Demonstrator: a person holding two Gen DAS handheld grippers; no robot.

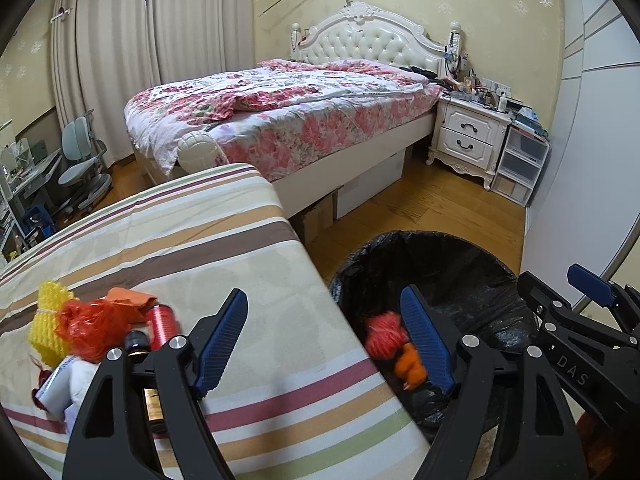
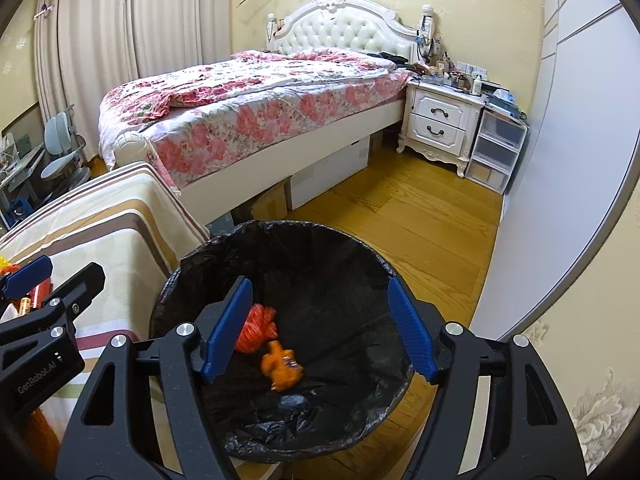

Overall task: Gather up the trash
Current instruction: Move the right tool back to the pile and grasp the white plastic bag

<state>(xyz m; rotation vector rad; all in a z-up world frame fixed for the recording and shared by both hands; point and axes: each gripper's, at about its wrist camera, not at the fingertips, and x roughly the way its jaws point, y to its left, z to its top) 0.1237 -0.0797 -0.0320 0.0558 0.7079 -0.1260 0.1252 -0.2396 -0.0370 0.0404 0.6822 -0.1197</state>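
Currently, my inventory reads as follows. Right hand-held gripper [image 2: 320, 328]: jaws spread wide, nothing between them, hanging directly above the bin [image 2: 192, 264], which is lined with a black bag and stands on the wooden floor [image 2: 420, 220]. In the bin: a red net bundle [image 2: 258, 326] and, touching it, an orange scrap [image 2: 282, 366], both lying below and between my right fingers. Left hand-held gripper [image 1: 326, 332]: jaws also wide apart and empty, straddling the edge of the striped bed [image 1: 240, 248] and the bin rim. Trash pile [image 1: 92, 332] on the striped bed, just to the left of my left gripper: yellow foam net [image 1: 46, 320], orange plastic bag [image 1: 88, 328], red can [image 1: 162, 320], dark small bottle [image 1: 136, 340]. Background: floral bed [image 2: 240, 100], nightstand [image 2: 440, 124].
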